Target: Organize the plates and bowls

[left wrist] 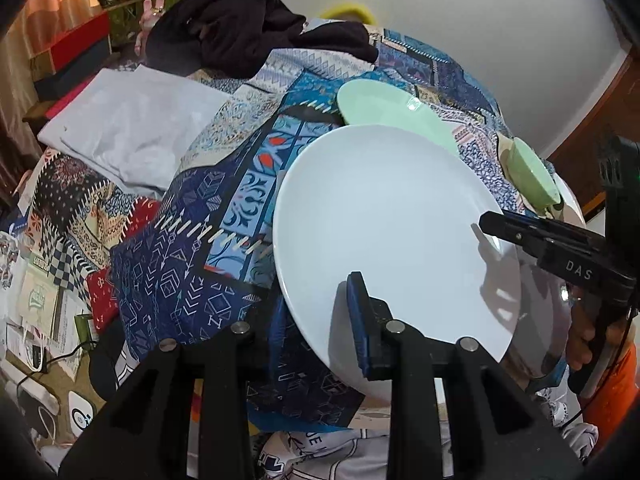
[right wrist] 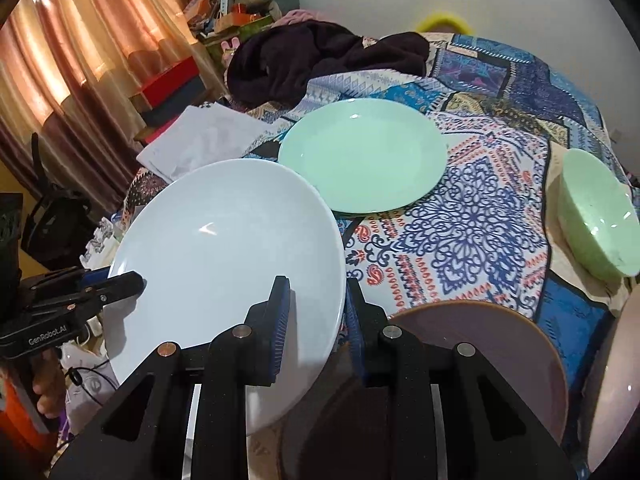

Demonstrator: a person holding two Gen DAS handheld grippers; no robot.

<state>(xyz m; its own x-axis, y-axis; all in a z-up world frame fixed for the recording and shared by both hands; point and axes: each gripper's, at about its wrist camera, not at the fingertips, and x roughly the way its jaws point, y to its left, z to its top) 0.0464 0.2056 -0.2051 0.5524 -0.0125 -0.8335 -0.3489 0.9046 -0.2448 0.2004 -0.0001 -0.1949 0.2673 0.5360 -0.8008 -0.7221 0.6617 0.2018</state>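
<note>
1. White plate (right wrist: 224, 248): it fills the lower left of the right wrist view and the centre right of the left wrist view, tilted and seemingly clear of the quilt (right wrist: 460, 232), held by both tools at once.
2. Right gripper (right wrist: 316, 320): pressed onto the plate's near right rim, one finger above and one below.
3. Left gripper (left wrist: 320, 336): pinching the plate's opposite rim; in the right wrist view it enters at the left edge.
4. Step in hand, as I judge it: carrying the white plate towards a stack.
5. Next move: probably set it on the green plate (right wrist: 360, 156) at upper centre, or on the brown plate (right wrist: 480, 344) at lower right. It calls for both hands travelling together and level, so the plate does not twist, then both tools letting go at once.
6. Count: three plates (white, green, brown); one green bowl (right wrist: 596, 216) at the right edge. A pale curved shape in the lower right corner may be another dish; I cannot tell.
</note>
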